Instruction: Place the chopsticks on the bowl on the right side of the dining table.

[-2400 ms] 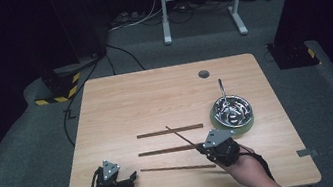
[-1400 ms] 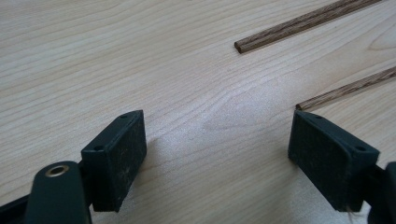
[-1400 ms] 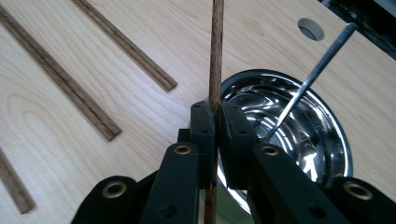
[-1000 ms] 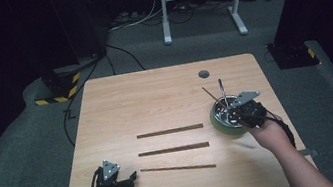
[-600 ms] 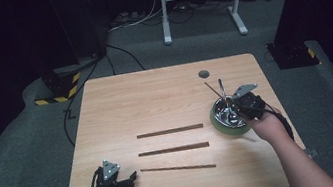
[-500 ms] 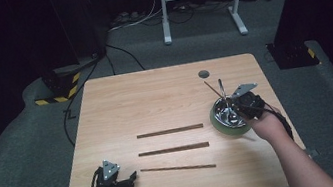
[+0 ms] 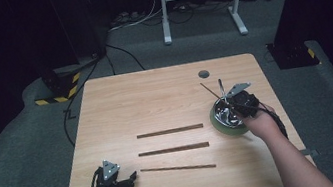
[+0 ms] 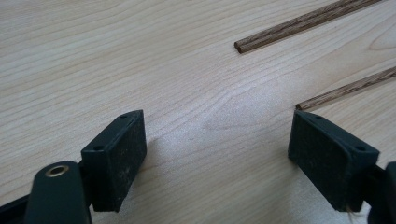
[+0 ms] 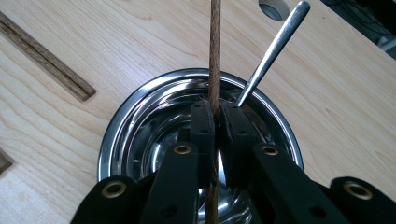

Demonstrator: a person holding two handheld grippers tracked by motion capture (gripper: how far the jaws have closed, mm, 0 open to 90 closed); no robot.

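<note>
The left gripper (image 7: 130, 179) rests at the table's (image 7: 154, 90) seven o'clock corner, jaws apart and empty, likely waiting beside the three sticks (image 7: 173, 149) lying in a row. At four o'clock the right gripper (image 9: 217, 122) is clamped on a fourth stick (image 9: 215, 51) over the bowl (image 9: 135, 126), apparently to drop it in. A spoon (image 9: 273, 49) leans there, crowding the stick.

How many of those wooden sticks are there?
4. Three lie on the table: far stick, middle stick, near stick. The fourth stick is pinched in the right claw over the bowl.
</note>
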